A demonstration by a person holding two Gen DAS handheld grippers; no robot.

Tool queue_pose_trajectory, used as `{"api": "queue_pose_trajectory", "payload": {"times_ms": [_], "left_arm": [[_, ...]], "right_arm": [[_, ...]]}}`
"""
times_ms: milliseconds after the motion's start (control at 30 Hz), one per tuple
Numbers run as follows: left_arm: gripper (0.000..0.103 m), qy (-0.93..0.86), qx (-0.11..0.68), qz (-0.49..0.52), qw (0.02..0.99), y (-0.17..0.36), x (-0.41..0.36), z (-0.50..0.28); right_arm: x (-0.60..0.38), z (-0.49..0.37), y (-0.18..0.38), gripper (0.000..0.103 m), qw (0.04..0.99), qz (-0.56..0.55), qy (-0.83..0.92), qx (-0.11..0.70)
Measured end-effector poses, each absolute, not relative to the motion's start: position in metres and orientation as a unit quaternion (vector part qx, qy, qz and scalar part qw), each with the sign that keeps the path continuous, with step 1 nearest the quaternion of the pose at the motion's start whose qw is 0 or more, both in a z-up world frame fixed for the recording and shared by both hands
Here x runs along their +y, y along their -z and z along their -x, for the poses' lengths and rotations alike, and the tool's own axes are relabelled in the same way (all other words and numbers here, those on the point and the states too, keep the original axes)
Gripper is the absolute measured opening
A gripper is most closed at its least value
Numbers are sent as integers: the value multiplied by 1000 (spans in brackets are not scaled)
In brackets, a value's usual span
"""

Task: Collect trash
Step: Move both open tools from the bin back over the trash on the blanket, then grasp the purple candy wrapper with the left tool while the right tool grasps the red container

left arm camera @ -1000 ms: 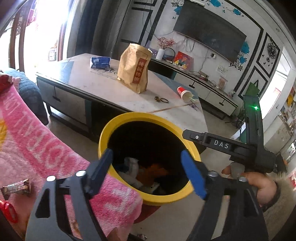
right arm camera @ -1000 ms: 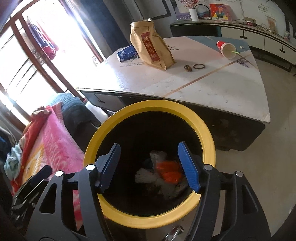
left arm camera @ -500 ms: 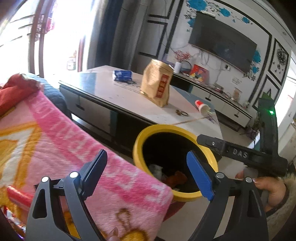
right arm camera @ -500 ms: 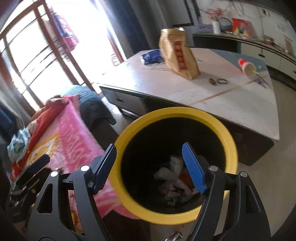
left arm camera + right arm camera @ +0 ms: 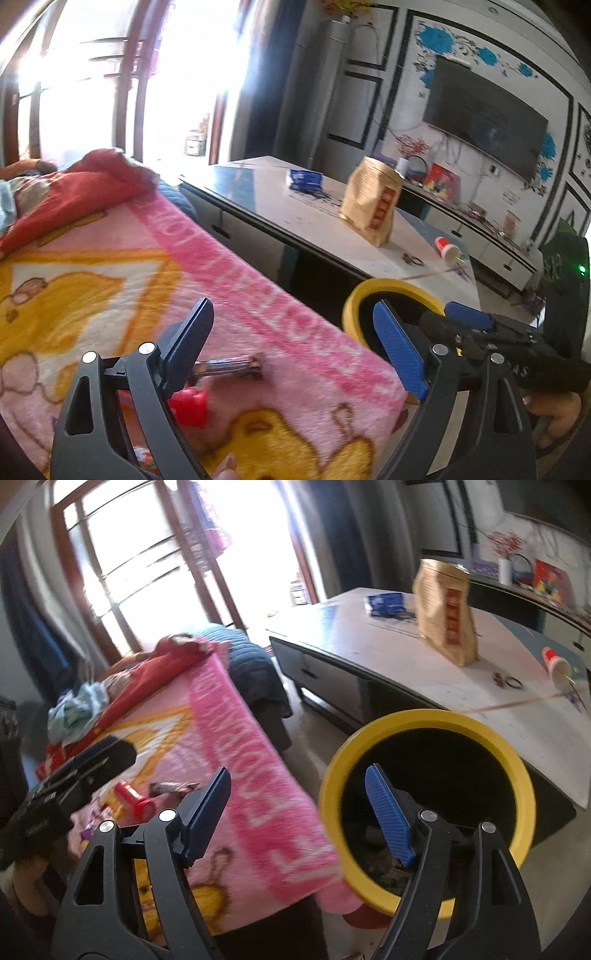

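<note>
The trash bin [image 5: 424, 812] was round, with a thick yellow rim and a dark inside where a few scraps lay dimly at the bottom. It stood on the floor between the pink blanket [image 5: 229, 295] and the low table [image 5: 388, 646], touching the blanket's edge. On the blanket near the bin lay one dark snack wrapper [image 5: 229, 367] and one red piece [image 5: 188, 406], just beside each other. One brown paper bag [image 5: 447, 613] stood upright on the table beyond the bin. The left gripper [image 5: 291, 350] had its jaws wide apart and empty above the blanket. The right gripper [image 5: 295, 812] also had its jaws apart, holding nothing, by the bin's rim.
</note>
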State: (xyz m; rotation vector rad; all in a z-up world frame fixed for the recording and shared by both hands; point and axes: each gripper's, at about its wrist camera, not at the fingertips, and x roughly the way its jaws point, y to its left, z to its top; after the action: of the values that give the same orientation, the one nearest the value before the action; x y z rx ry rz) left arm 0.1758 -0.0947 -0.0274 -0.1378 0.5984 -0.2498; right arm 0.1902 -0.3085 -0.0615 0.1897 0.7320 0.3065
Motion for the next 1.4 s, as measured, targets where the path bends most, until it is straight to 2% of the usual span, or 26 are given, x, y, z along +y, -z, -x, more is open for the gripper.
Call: {"api": "queue_pose_trajectory", "payload": {"times_ms": [700,1067,1400], "left_arm": [[85,-1,294,129,947,26,29,-141],[85,-41,346,179,920,53,79,-121],[84,-11,402,206,892,92,81,-105]], "right_arm": [[-186,-174,61,67,892,18,-279,355],[-127,-185,82,61,865,83,-329,370],[-99,-196,105,57,847,116,-344,388]]}}
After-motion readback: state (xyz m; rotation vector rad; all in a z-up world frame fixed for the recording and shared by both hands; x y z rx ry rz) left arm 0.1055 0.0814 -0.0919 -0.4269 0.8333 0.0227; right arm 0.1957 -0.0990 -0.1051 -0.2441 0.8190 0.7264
